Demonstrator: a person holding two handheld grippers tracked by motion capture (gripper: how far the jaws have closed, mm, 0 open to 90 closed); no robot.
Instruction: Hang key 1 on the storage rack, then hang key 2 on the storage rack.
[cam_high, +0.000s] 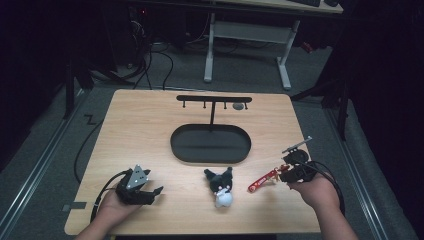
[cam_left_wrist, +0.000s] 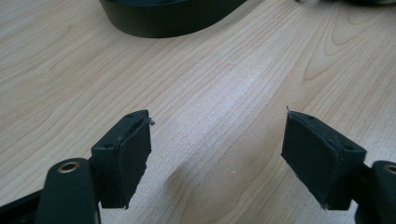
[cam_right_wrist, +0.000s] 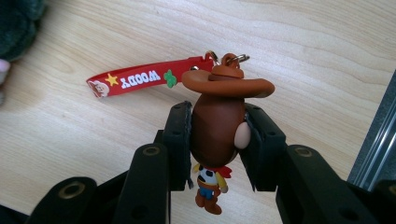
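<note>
A lab – dark curtains (cam_high: 30, 60), floor cables (cam_high: 150, 60), wooden test table (cam_high: 140, 125)

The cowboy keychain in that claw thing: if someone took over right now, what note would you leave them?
Right gripper: jaws shut on the cowboy keychain, gripping its head; the red strap trails off toward the plush toy.
Left gripper: jaws open, holding nothing, low over the table.
Hook stand with oval base sits mid-table; its hooks look bare.
Done: keychain picked up.
Left, probably: hang it on a hook; the plush remains on the table.
</note>
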